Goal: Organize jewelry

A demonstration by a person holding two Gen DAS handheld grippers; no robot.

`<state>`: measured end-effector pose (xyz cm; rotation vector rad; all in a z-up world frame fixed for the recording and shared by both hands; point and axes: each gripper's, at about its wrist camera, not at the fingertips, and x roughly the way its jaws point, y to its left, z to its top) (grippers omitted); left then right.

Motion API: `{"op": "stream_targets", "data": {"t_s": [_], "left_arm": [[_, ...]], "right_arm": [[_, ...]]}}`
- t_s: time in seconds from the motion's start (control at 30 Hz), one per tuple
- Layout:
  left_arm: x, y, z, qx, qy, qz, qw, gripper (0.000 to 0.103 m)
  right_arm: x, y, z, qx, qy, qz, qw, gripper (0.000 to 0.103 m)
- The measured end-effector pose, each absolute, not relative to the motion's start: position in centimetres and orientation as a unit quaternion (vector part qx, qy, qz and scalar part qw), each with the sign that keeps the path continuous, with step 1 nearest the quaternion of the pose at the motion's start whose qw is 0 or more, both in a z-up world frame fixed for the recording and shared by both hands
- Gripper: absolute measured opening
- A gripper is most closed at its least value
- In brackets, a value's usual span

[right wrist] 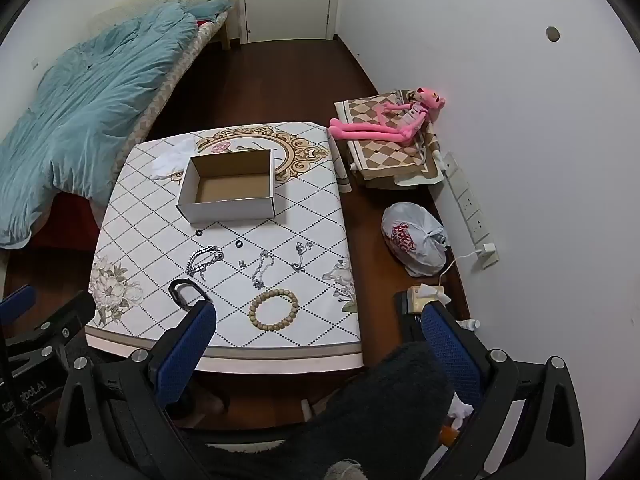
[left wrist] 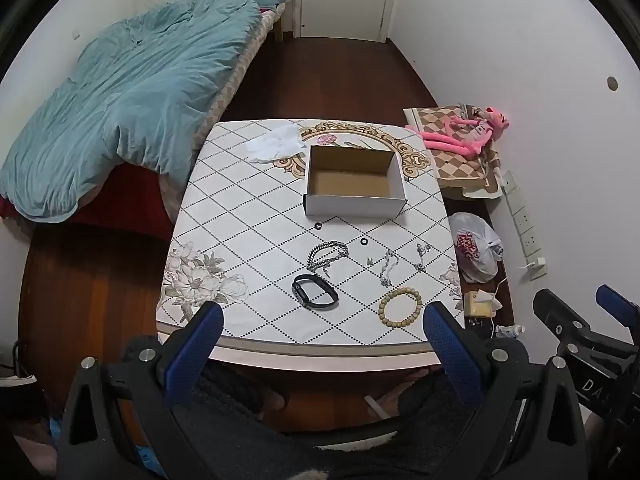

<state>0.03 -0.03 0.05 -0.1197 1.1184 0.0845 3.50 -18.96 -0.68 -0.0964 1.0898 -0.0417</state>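
Observation:
An open cardboard box point(left wrist: 354, 182) point(right wrist: 228, 186) stands empty at the far middle of the patterned table point(left wrist: 248, 240) point(right wrist: 132, 220). In front of it lie a black wristband point(left wrist: 316, 297) point(right wrist: 182, 294), a silver chain bracelet point(left wrist: 327, 256) point(right wrist: 205, 260), a beaded bracelet point(left wrist: 400, 306) point(right wrist: 273, 309), thin chains point(left wrist: 389, 267) point(right wrist: 262, 268), a pendant chain point(left wrist: 421, 257) point(right wrist: 301, 255) and two small black rings point(left wrist: 363, 242) point(right wrist: 239, 244). My left gripper point(left wrist: 322, 320) is open and empty above the table's near edge. My right gripper point(right wrist: 320, 322) is open and empty over the near right corner.
A white tissue point(left wrist: 276, 142) lies at the table's far left. A bed with a blue quilt point(left wrist: 120, 100) is to the left. A pink plush toy point(right wrist: 384, 120), a tied plastic bag point(right wrist: 416, 240) and a power strip point(right wrist: 468, 204) are on the right by the wall.

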Motion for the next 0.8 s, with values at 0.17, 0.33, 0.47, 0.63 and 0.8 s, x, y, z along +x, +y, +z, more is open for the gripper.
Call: {"op": "stream_targets", "data": {"t_s": [0.17,0.33,0.47,0.63,0.8], "left_arm": [[0.26,-0.16,-0.03,-0.056,0.53,0.041,0.845,0.102],[-0.23,0.15,0.29,-0.057,0.528,0.039,0.846,0.102],[-0.31,0.12,0.37,-0.057,0.529,0.038,0.846,0.102],[-0.35,0.04,0.36,-0.057,0.528,0.039,0.846,0.102],[-0.16,-0.18,0.46,-0.056,0.53,0.038,0.845,0.102]], "right_arm": [[3.44,-19.11,-0.58,-0.048,0.517,-0.022,0.854,0.103],[3.4,-19.17,-0.54,-0.046,0.517,-0.021,0.855,0.103],[3.38,-18.95,-0.65,-0.046,0.518,-0.02,0.854,0.103],[3.58,-18.99,-0.66,-0.047,0.519,-0.019,0.853,0.103],[3.59,-19.15,-0.72,-0.046,0.518,-0.021,0.854,0.103]]}}
